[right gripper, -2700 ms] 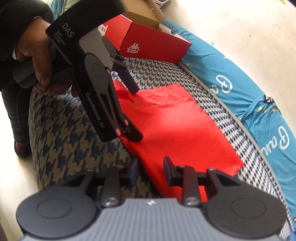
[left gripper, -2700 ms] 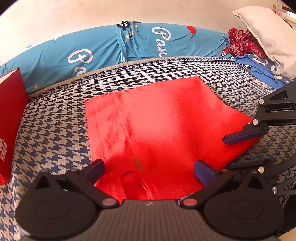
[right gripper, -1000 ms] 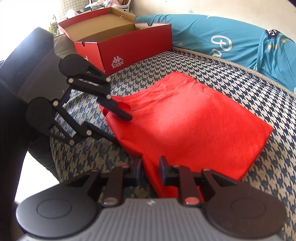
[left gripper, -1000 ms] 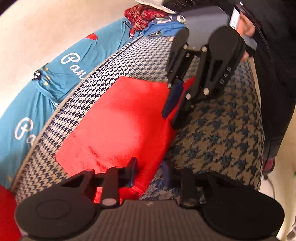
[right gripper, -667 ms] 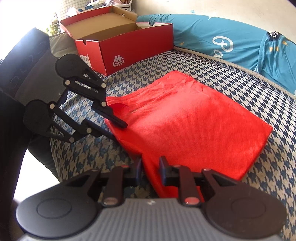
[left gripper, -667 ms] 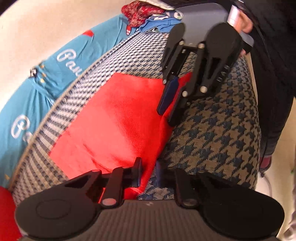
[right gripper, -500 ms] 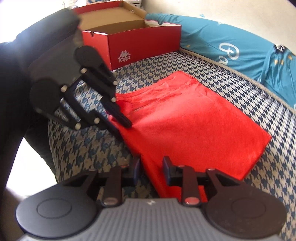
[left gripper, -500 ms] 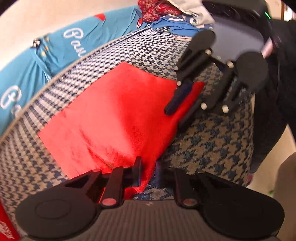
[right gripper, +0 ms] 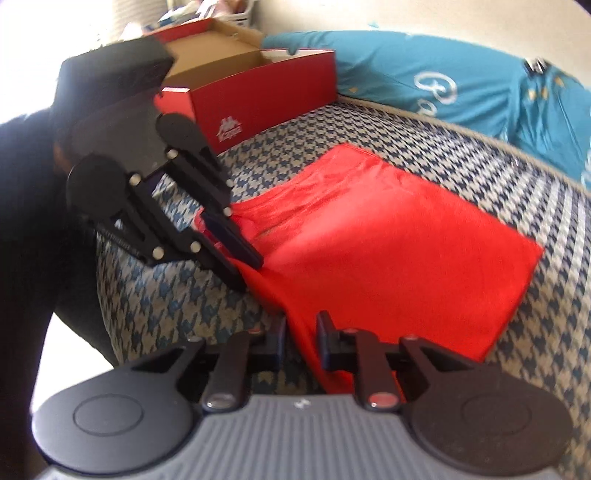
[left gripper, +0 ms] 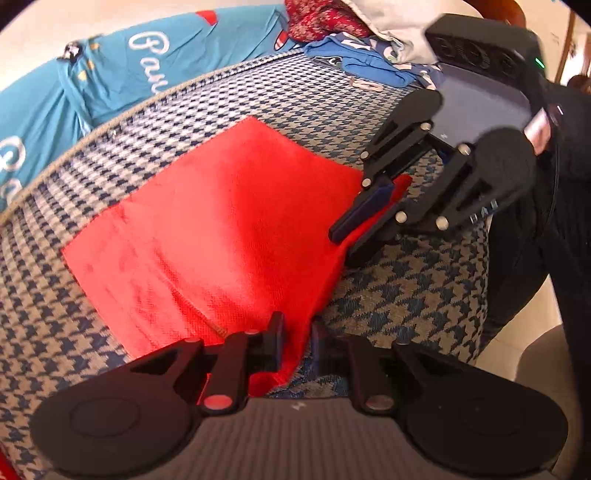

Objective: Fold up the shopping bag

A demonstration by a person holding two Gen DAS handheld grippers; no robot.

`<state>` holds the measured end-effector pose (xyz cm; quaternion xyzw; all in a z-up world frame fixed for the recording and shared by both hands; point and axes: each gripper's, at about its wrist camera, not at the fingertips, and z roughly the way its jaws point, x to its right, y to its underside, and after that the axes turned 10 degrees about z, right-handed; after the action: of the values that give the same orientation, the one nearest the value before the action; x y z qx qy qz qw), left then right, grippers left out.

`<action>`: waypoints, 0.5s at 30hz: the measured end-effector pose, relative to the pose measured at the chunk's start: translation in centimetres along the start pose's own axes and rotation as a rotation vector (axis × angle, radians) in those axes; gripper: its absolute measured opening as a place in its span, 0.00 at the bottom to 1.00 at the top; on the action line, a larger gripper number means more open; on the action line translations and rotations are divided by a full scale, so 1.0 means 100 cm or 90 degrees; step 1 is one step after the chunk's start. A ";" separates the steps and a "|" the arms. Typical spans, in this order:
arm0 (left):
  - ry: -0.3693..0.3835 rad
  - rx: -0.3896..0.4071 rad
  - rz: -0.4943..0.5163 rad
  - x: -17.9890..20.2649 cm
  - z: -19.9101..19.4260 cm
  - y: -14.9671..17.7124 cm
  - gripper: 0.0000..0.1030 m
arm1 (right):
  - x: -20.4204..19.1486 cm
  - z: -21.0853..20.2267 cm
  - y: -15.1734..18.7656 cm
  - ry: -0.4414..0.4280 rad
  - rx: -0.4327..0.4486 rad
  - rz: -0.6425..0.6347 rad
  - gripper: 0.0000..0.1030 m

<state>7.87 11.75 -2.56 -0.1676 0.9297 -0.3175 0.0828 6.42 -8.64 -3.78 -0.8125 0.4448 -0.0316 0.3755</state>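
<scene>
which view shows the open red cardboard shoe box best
The right wrist view: the open red cardboard shoe box sits behind the red fabric shopping bag, showing its brown inside and white logo. The left wrist view catches only a red sliver at its bottom-left edge.

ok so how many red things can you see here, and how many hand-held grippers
red shopping bag: 1
red shoe box: 1
red patterned cloth: 1
hand-held grippers: 2 (left hand-held gripper; right hand-held gripper, jaws closing with the bag's edge between them)
total: 5

Both wrist views look closely down, sharing the red bag (left gripper: 221, 229)
</scene>
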 end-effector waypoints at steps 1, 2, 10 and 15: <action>0.002 0.001 -0.005 -0.002 0.000 0.000 0.14 | 0.004 0.000 -0.001 -0.007 -0.001 0.022 0.14; 0.004 0.003 -0.010 -0.004 0.000 0.000 0.14 | 0.009 0.000 -0.003 -0.015 -0.004 0.047 0.14; 0.039 0.015 -0.170 -0.032 0.004 0.005 0.16 | 0.026 0.001 -0.007 -0.033 -0.009 0.141 0.14; 0.052 0.015 -0.230 -0.039 0.005 0.008 0.16 | 0.028 0.001 -0.008 -0.028 -0.011 0.149 0.14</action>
<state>11.39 13.48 -3.21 -0.3176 0.8832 -0.3448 -0.0109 8.68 -10.41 -4.10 -0.7588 0.5288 0.0341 0.3788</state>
